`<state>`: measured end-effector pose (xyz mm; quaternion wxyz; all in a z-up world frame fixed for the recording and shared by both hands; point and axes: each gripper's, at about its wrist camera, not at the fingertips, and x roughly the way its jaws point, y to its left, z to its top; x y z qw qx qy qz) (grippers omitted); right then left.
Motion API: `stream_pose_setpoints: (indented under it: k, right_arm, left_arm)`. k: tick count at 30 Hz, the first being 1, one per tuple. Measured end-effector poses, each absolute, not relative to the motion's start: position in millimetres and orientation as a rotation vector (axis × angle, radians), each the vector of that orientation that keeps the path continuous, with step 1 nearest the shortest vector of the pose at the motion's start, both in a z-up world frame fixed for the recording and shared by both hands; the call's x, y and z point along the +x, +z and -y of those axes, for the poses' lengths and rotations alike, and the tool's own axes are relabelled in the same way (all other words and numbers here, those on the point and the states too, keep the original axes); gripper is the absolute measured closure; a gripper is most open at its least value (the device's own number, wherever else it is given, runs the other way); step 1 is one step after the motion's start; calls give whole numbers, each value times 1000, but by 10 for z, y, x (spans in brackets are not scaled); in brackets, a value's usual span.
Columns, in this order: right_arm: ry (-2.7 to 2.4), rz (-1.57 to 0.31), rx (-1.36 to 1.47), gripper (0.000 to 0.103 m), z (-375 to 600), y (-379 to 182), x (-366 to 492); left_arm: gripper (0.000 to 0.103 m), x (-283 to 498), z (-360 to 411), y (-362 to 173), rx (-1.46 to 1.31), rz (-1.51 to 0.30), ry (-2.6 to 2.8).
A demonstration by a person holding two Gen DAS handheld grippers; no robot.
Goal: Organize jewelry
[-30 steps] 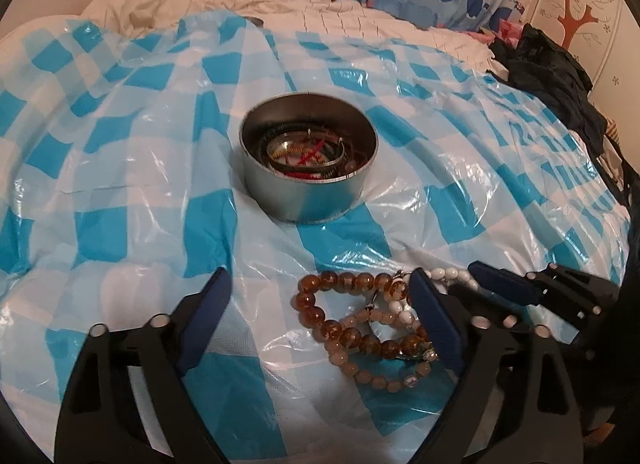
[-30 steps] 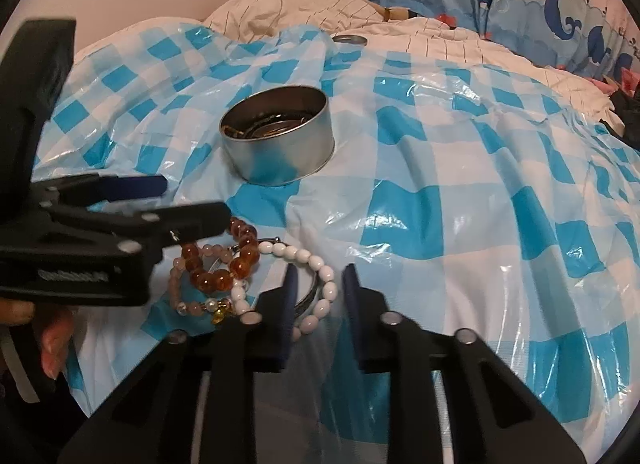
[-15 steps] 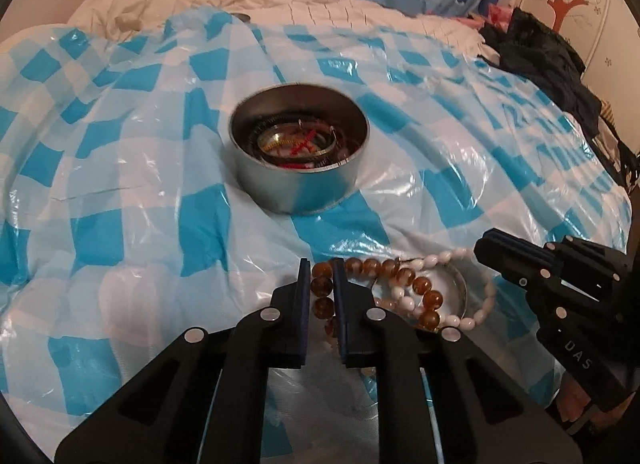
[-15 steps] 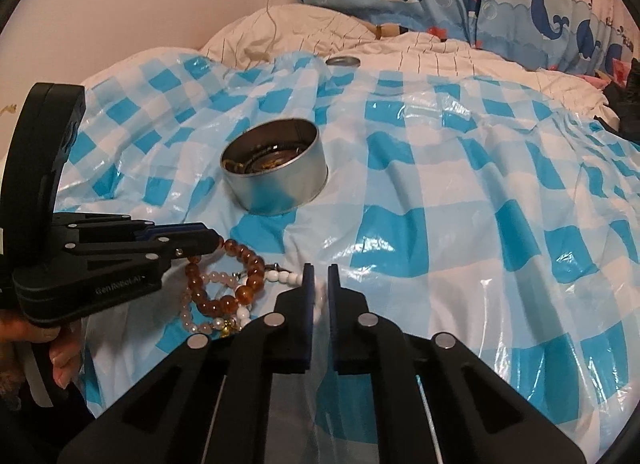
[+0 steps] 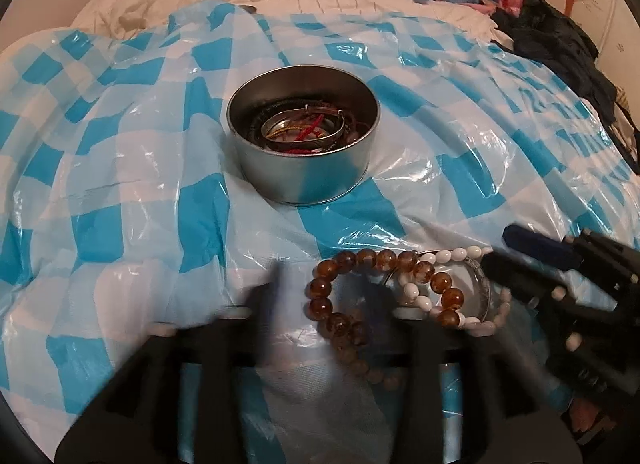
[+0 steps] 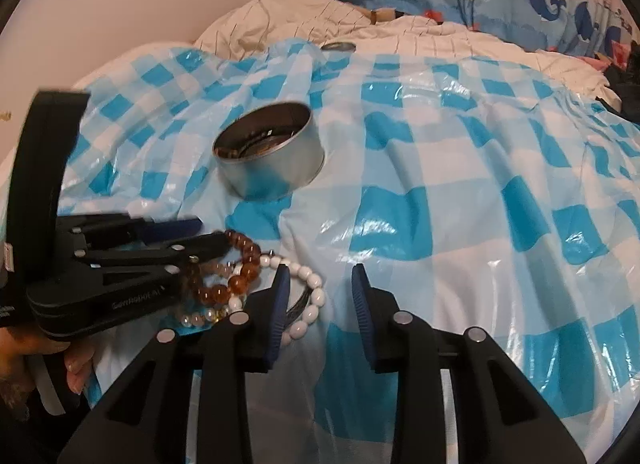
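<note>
tin [image 5: 304, 179]: brushed metal | sheet [image 5: 120, 167]: glossy plastic, crinkled | amber beads [image 5: 320, 288]: glassy | white beads [image 6: 308, 316]: smooth

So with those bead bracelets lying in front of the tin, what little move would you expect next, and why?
Probably the left hand-held gripper closes on the amber bead bracelet, to carry it to the metal tin. Its blurred fingers sit spread on either side of the amber loop, and the tin already holds other bracelets. The right hand-held gripper is open beside the white bead bracelet, gripping nothing.

Open checked plastic sheet [image 6: 460, 223] right of the round tin [image 6: 272, 161]; bead bracelets [image 6: 244, 276] hemmed between left gripper [image 6: 200, 236] and right gripper [image 6: 320, 284].
</note>
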<state>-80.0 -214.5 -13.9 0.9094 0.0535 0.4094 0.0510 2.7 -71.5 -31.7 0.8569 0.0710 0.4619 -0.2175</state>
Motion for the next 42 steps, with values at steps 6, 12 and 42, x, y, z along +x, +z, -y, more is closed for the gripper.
stream_pose_setpoints:
  k: [6,12,42]
  right_arm:
    - [83,-802,44,88,2037,-206,-836]
    - [61,-745,37,96,2048,-198,-865]
    - [75,-659,273,102,2359,-29,-918]
  left_arm:
    - [53,-6,758,-345,165,-949,-444]
    - [50,-24,771,-364,167,-940,-427]
    - [46,-12,756,-379,169,-930,-414]
